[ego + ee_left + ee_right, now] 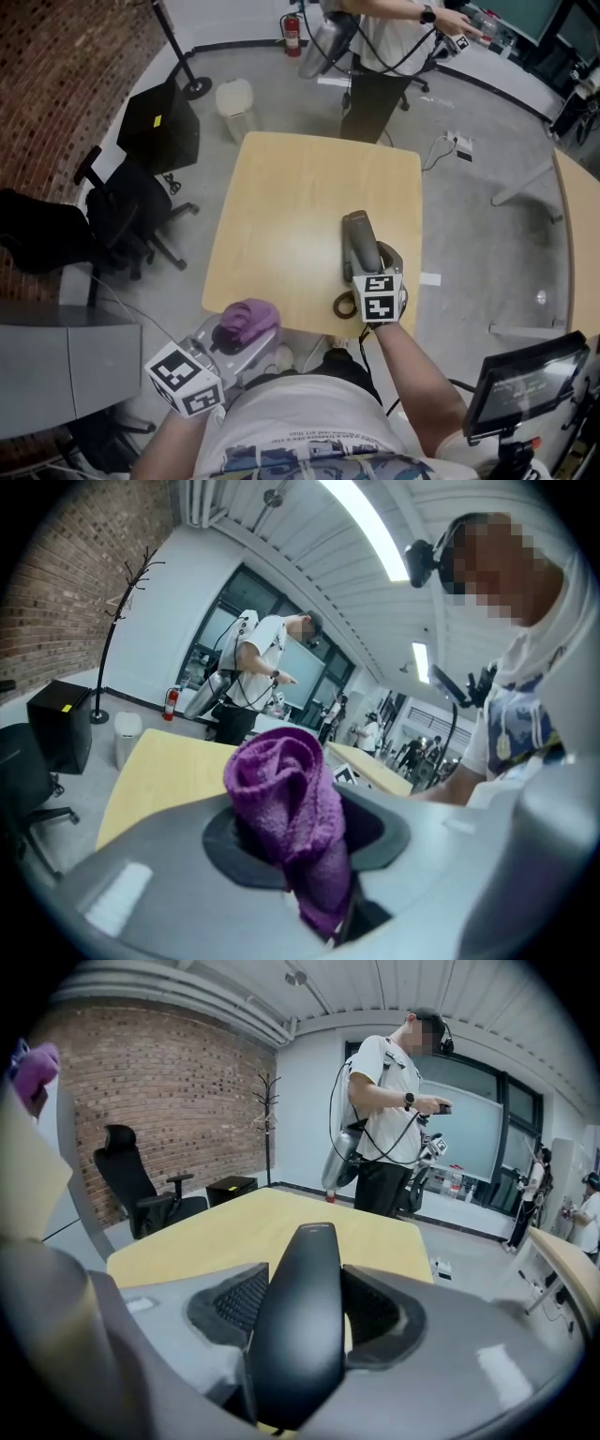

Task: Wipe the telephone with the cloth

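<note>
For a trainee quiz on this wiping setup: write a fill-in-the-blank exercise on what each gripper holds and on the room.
The left gripper has its jaws shut on a ____ cloth.
The right gripper has its jaws clamped on the telephone handset, held over the wooden ____.
The wall behind the office chair is made of ____.
Missing words: purple; table; brick.

- The telephone [298, 1321], a dark, smooth, elongated handset, is gripped between the jaws of the right gripper [300, 1283]. Its rounded back is turned upward and its far end is pointed out over the table [281, 206].
- The cloth [292, 808], of purple terry, is bunched into a roll and pinched in the left gripper [309, 855].
</note>
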Demonstrator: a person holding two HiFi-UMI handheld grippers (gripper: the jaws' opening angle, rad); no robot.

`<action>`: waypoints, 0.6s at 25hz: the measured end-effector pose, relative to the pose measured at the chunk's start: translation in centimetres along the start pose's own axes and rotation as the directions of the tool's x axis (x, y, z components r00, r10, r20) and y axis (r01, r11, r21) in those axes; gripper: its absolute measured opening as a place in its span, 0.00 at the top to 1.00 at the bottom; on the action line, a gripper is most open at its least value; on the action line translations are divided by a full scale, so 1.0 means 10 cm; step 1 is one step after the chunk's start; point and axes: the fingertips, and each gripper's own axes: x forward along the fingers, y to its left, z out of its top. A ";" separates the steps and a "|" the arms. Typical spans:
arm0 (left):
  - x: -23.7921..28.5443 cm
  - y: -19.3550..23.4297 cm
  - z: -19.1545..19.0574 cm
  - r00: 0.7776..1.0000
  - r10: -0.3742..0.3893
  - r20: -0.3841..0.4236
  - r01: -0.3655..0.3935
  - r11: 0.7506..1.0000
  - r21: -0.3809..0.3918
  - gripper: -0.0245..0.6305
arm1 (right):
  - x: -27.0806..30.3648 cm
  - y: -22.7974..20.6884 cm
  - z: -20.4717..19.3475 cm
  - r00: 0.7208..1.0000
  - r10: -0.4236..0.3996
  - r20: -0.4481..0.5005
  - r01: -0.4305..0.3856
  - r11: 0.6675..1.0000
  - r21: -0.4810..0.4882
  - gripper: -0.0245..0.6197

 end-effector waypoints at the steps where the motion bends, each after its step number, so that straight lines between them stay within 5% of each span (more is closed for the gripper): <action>1: 0.02 0.00 0.02 1.000 -0.003 0.004 0.003 1.000 0.003 0.74 | -0.07 0.03 0.04 1.000 0.022 0.014 -0.022 1.000 0.005 0.58; 15: 0.56 -0.11 0.77 0.990 -0.091 0.104 0.083 0.993 0.078 0.74 | -1.19 0.41 0.63 0.943 0.316 0.107 -0.303 0.945 -0.120 0.58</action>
